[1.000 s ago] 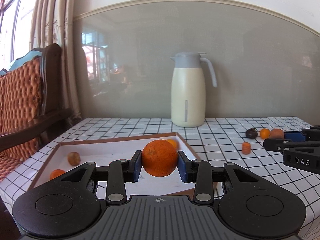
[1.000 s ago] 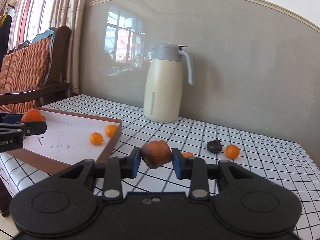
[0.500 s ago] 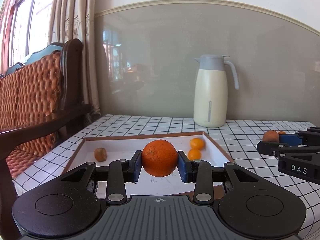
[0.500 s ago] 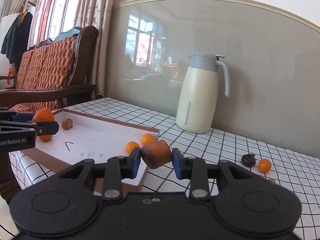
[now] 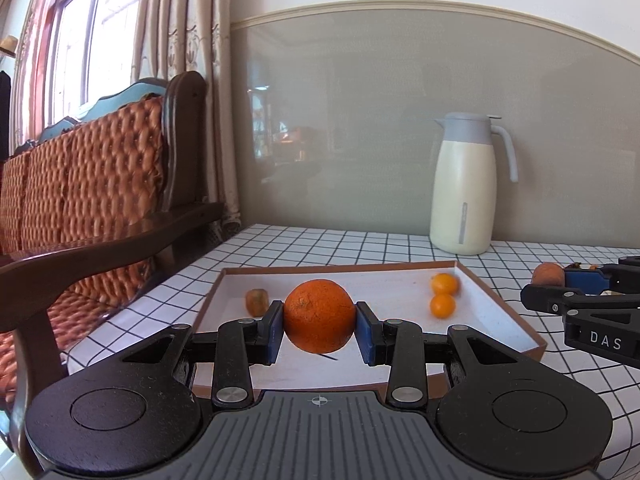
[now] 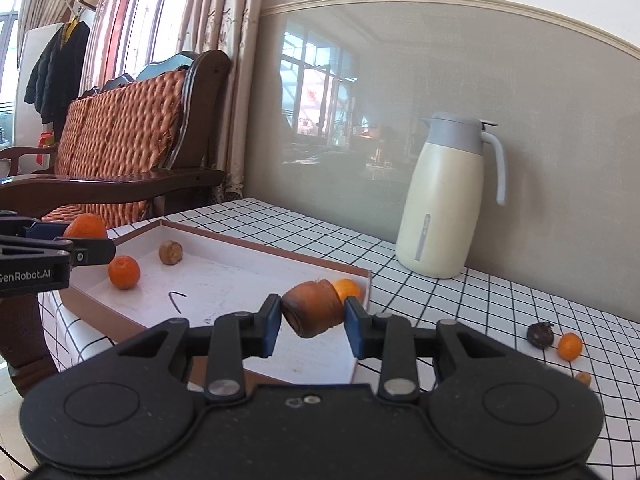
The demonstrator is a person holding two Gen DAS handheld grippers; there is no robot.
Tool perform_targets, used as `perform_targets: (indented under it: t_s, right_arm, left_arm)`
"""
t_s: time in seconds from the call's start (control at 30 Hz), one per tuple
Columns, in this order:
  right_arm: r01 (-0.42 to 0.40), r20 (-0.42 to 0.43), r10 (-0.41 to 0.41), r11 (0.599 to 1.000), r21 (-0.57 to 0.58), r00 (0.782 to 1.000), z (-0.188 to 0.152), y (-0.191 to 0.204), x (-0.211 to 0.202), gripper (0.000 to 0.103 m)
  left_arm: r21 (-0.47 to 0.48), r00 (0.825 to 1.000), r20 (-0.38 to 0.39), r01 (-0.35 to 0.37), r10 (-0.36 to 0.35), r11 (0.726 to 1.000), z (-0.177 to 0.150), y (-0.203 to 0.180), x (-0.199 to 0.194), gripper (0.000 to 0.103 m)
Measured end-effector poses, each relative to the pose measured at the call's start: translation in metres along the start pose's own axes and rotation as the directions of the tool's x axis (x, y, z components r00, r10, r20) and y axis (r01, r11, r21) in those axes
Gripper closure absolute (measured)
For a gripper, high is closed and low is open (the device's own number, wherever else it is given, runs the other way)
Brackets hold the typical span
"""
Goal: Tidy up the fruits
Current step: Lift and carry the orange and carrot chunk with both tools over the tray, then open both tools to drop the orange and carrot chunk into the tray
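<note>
My left gripper (image 5: 319, 317) is shut on a large orange (image 5: 319, 315) and holds it above the near part of the brown-rimmed white tray (image 5: 500, 304). My right gripper (image 6: 312, 314) is shut on a brownish-orange wrinkled fruit (image 6: 313, 307) above the tray's right end (image 6: 362, 280). In the tray lie two small oranges (image 5: 443, 295) and a brown fruit (image 5: 256, 301). From the right wrist view the left gripper (image 6: 86, 246) with its orange (image 6: 85, 226) shows at far left, beside a small orange (image 6: 124, 272).
A cream thermos jug (image 5: 466, 188) stands at the back of the checked table (image 5: 320, 246). A dark fruit (image 6: 540, 335), a small orange (image 6: 569, 346) and a small brownish fruit (image 6: 583, 378) lie at right. A wooden sofa (image 5: 88, 184) stands to the left.
Both grippers have swung left with their fruits. The tray now sits straight ahead of the left gripper, and the right gripper has come over the tray's right end.
</note>
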State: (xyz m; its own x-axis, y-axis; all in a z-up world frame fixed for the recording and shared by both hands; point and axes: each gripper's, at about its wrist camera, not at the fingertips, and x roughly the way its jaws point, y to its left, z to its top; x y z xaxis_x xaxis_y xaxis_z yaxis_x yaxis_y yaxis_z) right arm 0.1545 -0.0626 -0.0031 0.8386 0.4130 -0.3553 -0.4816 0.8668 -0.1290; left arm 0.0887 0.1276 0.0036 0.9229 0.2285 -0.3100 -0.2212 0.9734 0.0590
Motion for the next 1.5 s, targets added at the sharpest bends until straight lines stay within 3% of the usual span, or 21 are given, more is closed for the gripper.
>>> perform_targets:
  t_s: [0.4, 1.5]
  right_arm:
    - [-0.015, 0.008, 0.015, 1.0, -0.022, 1.0, 0.009, 0.018, 0.023, 0.077]
    - [0.036, -0.071, -0.031, 0.997, 0.072, 0.997, 0.032, -0.021, 0.118, 0.077]
  left_arm:
    - [-0.026, 0.999, -0.002, -0.048, 0.048, 0.999, 0.003, 0.026, 0.014, 0.065]
    - [-0.047, 0.991, -0.103, -0.085, 0.08, 0.995, 0.029, 0.052, 0.126, 0.065]
